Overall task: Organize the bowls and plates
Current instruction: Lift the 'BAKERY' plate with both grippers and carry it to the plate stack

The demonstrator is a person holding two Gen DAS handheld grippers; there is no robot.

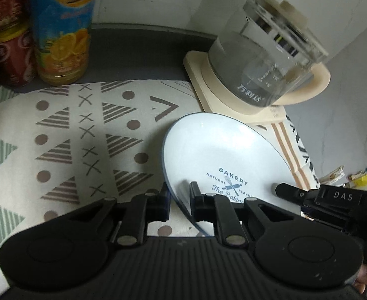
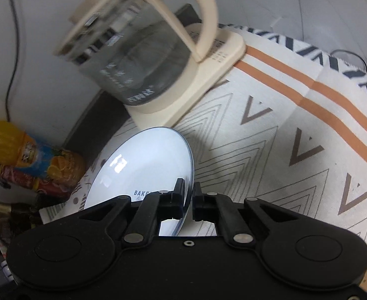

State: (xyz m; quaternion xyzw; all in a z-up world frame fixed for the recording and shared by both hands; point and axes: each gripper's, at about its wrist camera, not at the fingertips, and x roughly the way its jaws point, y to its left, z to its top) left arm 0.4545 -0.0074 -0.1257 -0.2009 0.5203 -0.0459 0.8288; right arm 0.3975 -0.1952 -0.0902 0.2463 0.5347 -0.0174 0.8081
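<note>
The plate [image 1: 223, 155] is seen from the left wrist pinched at its near-left rim by the left tool [image 1: 179, 197], clamped narrow, so that it is tilted off the patterned cloth [image 1: 83, 130] on the counter beside the kettle [image 1: 263, 57]. From the right wrist, the opposite rim is clamped by the right tool [image 2: 189, 197], probably to share the load and keep the plate steady.

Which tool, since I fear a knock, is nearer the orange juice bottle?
Left. The left tool grips the plate on the rim facing the orange juice bottle; the right tool grips the opposite rim, farther away.
</note>
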